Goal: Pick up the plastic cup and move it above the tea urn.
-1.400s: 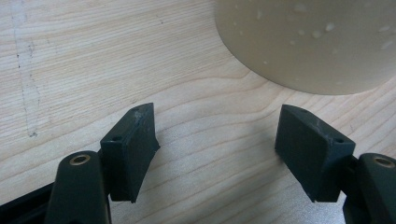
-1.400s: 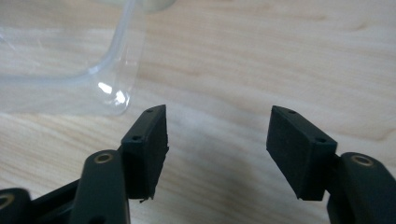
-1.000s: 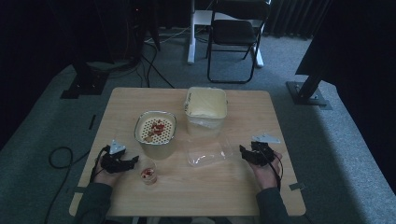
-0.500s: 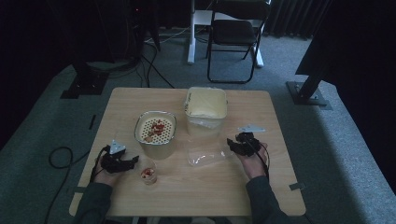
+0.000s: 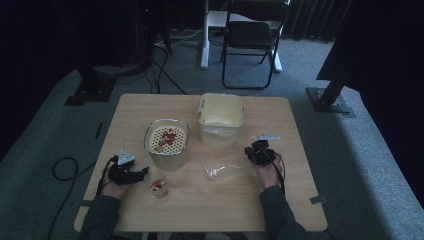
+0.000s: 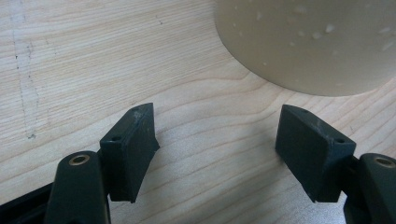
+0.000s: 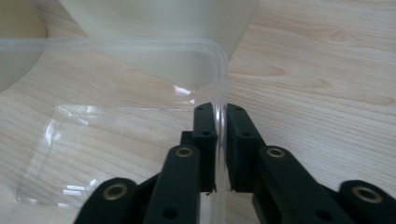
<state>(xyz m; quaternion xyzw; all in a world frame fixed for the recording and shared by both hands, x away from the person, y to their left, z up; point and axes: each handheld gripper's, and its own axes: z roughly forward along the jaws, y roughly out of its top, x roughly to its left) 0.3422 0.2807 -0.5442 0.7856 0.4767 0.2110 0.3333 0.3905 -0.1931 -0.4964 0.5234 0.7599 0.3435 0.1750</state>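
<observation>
Right tongs (image 7: 220,154) clamped on the rim of a clear plastic tray (image 7: 116,140), its wall pinched between both jaws; in the high view the tray (image 5: 225,166) lies on the wooden table (image 5: 210,210) mid-right, just in front of the cream tub (image 5: 220,118), with the right tongs (image 5: 254,154) at its right edge. Left tongs (image 6: 215,149) wide apart, holding nothing, over bare table next to a pale rounded container wall (image 6: 308,42). High view: left tongs (image 5: 135,175) near the front left, just beside a small clear cup (image 5: 159,183) with red bits inside. A metal pot (image 5: 167,141) with a perforated insert holding red pieces stands left of the tub.
</observation>
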